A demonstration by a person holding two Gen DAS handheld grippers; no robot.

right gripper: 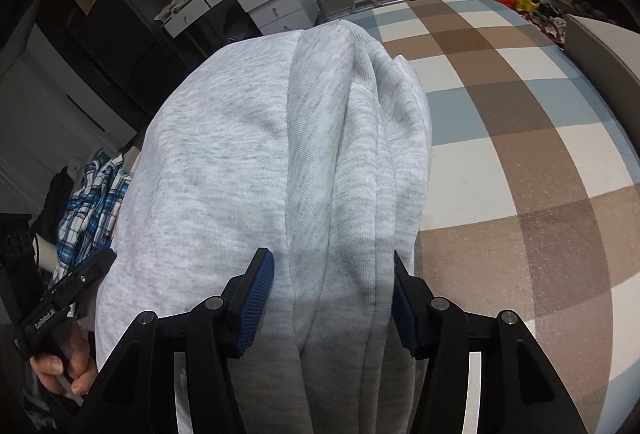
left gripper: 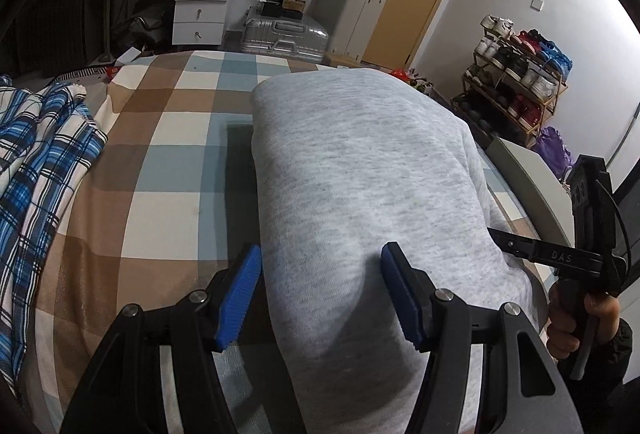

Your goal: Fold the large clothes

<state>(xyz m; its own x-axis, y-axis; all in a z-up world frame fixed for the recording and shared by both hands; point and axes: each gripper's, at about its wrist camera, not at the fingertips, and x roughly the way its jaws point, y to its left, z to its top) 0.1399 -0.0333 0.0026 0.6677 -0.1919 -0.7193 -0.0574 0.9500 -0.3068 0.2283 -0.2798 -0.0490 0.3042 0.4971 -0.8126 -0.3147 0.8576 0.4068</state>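
A light grey sweatshirt [left gripper: 360,169] lies folded into a long thick stack on the checked bedspread [left gripper: 168,137]. My left gripper [left gripper: 320,294] is open, its blue pads on either side of the stack's near left edge. In the right wrist view the sweatshirt [right gripper: 248,161] shows several stacked layers and a ribbed hem. My right gripper [right gripper: 332,302] is open, its pads straddling the layered near edge. The right gripper also shows in the left wrist view [left gripper: 496,238], touching the stack's right side.
A blue plaid shirt [left gripper: 40,161] lies bunched on the bed's left side. A white headboard or panel [left gripper: 532,177] borders the bed on the right. Beyond the bed stand a silver suitcase [left gripper: 284,35], white drawers [left gripper: 200,11] and a shoe rack [left gripper: 516,81].
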